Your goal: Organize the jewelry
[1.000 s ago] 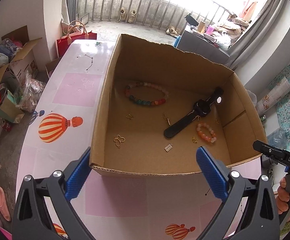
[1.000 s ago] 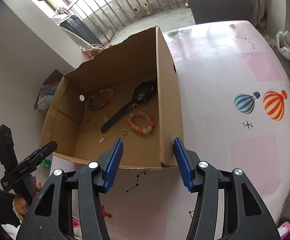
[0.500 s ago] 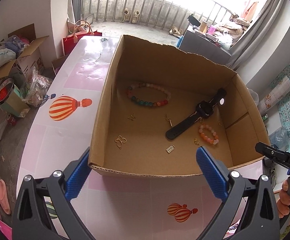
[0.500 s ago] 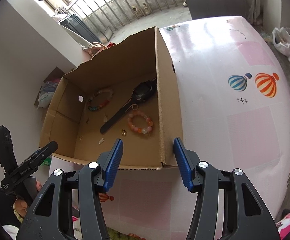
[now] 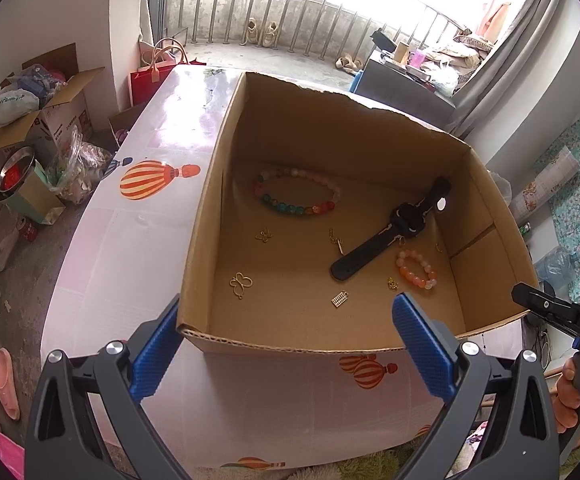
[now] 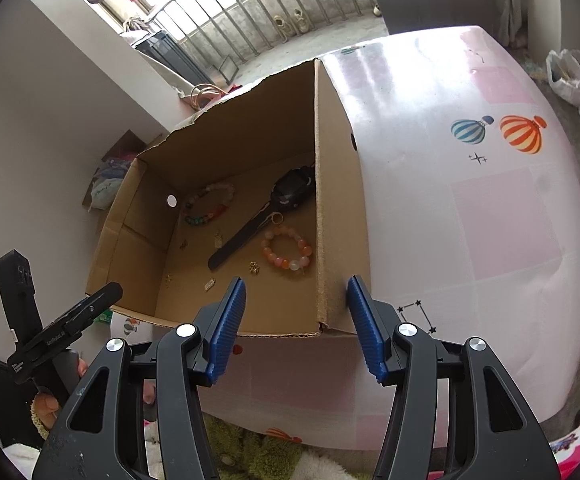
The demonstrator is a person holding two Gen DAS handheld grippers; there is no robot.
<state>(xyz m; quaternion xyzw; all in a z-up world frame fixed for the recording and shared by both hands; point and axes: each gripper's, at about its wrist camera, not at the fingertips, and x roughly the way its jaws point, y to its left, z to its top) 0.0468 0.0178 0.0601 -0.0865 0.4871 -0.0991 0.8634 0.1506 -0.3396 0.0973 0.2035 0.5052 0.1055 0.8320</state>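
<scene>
The cardboard box (image 5: 273, 128) fills the centre of the left wrist view, standing on a pink-and-white table (image 5: 137, 240) printed with hot-air balloons; the left gripper (image 5: 294, 344) sits at the bottom of the frame, its blue fingers (image 5: 155, 354) spread wide and holding nothing, one just outside the box's near left corner and the other in front of the near wall. Inside the box, all beyond the fingertips, the jewelry lies loose on the floor: a multicoloured bead bracelet (image 5: 296, 196) toward the upper middle; a black watch (image 5: 398, 230) stretched diagonally at centre right; an orange bead bracelet (image 5: 416, 269) just below and right of the watch strap (whether they touch I cannot tell); a gold butterfly charm (image 5: 241, 283) at lower left of the floor; smaller gold pieces scattered between.

In the right wrist view the right gripper (image 6: 296, 322) occupies the bottom centre, released and empty; its fingers straddle the box's near right corner, with the side wall (image 6: 336, 200) running up the frame between them. The watch (image 6: 265, 216) and orange bracelet (image 6: 287, 250) lie just above the left finger, against that wall. A bare hand at lower left grips the handle of the other gripper (image 6: 63, 330), which is held beside the box's near left edge.
</scene>
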